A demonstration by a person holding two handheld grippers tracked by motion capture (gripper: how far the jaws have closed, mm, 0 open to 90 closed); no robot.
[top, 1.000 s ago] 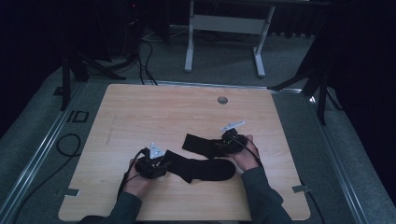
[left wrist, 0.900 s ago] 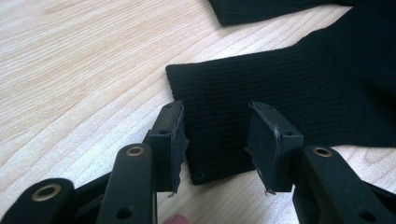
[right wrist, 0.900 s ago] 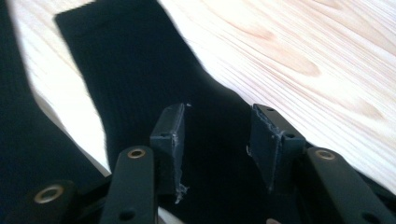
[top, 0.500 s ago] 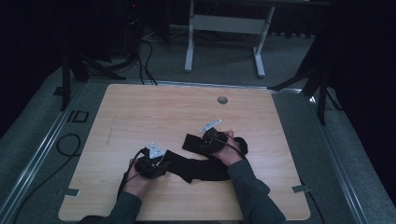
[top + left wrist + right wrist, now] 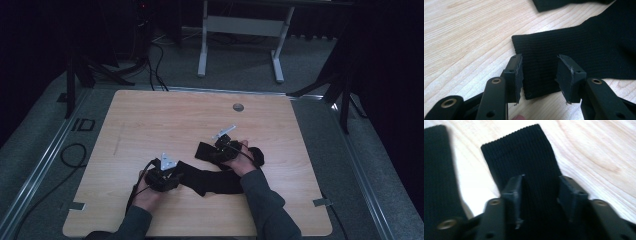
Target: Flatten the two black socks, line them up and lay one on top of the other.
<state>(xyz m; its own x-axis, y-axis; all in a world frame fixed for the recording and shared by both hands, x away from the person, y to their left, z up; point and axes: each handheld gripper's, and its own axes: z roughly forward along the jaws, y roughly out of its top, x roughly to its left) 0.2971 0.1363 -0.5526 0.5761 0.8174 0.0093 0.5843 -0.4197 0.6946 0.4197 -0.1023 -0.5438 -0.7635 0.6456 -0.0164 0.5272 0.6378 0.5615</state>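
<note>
Two black socks lie on the wooden table (image 5: 150,125). The nearer sock (image 5: 212,182) stretches from my left gripper (image 5: 176,175) toward the right forearm. In the left gripper view its ribbed cuff (image 5: 574,50) lies flat between the open jaws of the left gripper (image 5: 539,75), and the pads stand clear of it. The farther sock (image 5: 202,150) lies under my right gripper (image 5: 213,152). In the right gripper view that sock's cuff (image 5: 524,152) runs between the jaws of the right gripper (image 5: 540,192), which have just been closing and still stand apart. The other sock (image 5: 439,170) lies beside it.
A round cable hole (image 5: 238,107) sits near the table's far edge. Tape marks (image 5: 322,202) lie at the near corners. A white desk frame (image 5: 240,30) stands on the floor beyond, and cables (image 5: 75,150) trail at the left.
The right hand has moved left along the farther sock, from its right end to its left part. The left hand has stayed put.
</note>
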